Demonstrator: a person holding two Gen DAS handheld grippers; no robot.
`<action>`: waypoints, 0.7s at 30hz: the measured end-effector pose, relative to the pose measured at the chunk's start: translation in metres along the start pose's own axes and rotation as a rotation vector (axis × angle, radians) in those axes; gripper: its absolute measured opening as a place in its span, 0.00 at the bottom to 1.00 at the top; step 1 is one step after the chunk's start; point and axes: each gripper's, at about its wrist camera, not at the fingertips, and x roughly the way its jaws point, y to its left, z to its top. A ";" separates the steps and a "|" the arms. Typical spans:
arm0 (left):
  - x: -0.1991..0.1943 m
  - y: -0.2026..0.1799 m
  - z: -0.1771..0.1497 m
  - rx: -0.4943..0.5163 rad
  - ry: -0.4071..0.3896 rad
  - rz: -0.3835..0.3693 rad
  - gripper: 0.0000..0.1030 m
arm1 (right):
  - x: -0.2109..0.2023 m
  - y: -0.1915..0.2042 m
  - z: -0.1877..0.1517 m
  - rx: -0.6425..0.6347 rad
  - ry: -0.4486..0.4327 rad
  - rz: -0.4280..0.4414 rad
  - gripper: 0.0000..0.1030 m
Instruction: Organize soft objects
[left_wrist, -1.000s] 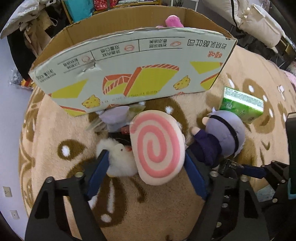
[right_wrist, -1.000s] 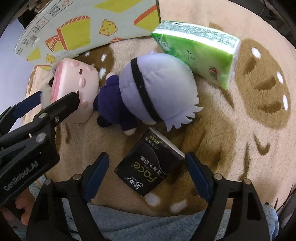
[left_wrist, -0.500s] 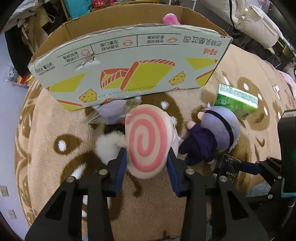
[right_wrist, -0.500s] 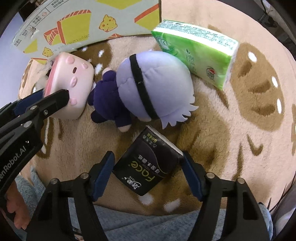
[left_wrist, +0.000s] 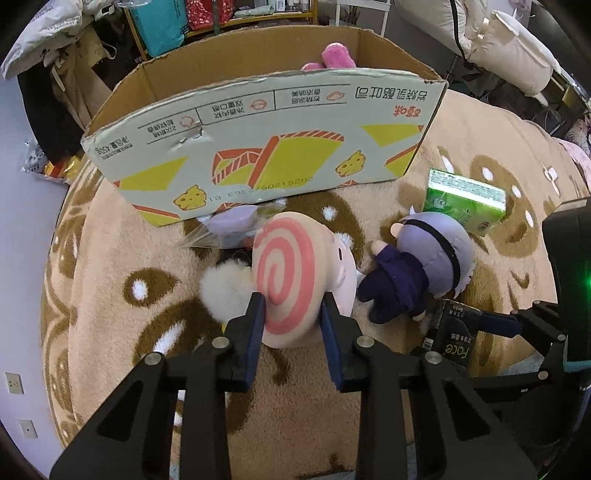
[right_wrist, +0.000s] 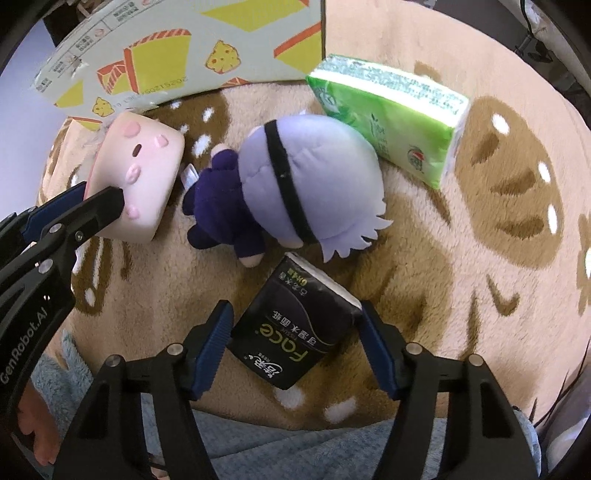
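The swirl plush (left_wrist: 291, 273), a pink-and-cream roll with a pig face on its side, sits at the centre of the left wrist view, squeezed between the blue pads of the left gripper (left_wrist: 291, 317). In the right wrist view the same plush (right_wrist: 140, 173) shows at left, the left gripper's finger across it. At lower centre of that view the right gripper (right_wrist: 295, 332) straddles a black tissue pack (right_wrist: 295, 325); its pads sit at the pack's edges, but whether they press it I cannot tell.

A white fluffy toy (left_wrist: 221, 291) is half hidden behind the swirl plush, and a clear bag with something lilac (left_wrist: 229, 227) lies blurred under the box edge; neither can be made out further. A purple-haired doll (right_wrist: 284, 188) lies face down beside the plush, touching a green tissue pack (right_wrist: 388, 118).

Everything rests on a tan rug (left_wrist: 110, 258) with brown patterns. Shelves and bedding crowd the top of the left view.

The cardboard box (left_wrist: 258, 147) stands at upper centre, with a pink toy (left_wrist: 334, 59) poking above its near wall; the rest of its inside is hidden.
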 end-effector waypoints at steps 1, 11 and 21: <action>-0.001 0.000 0.000 0.000 -0.001 -0.001 0.28 | -0.002 0.001 0.000 -0.007 -0.006 -0.001 0.69; -0.001 0.001 -0.008 -0.031 0.044 -0.008 0.30 | -0.019 0.009 0.001 -0.045 -0.043 -0.012 0.67; -0.005 0.013 -0.016 -0.114 0.055 -0.061 0.31 | -0.040 0.009 -0.004 -0.065 -0.093 -0.034 0.67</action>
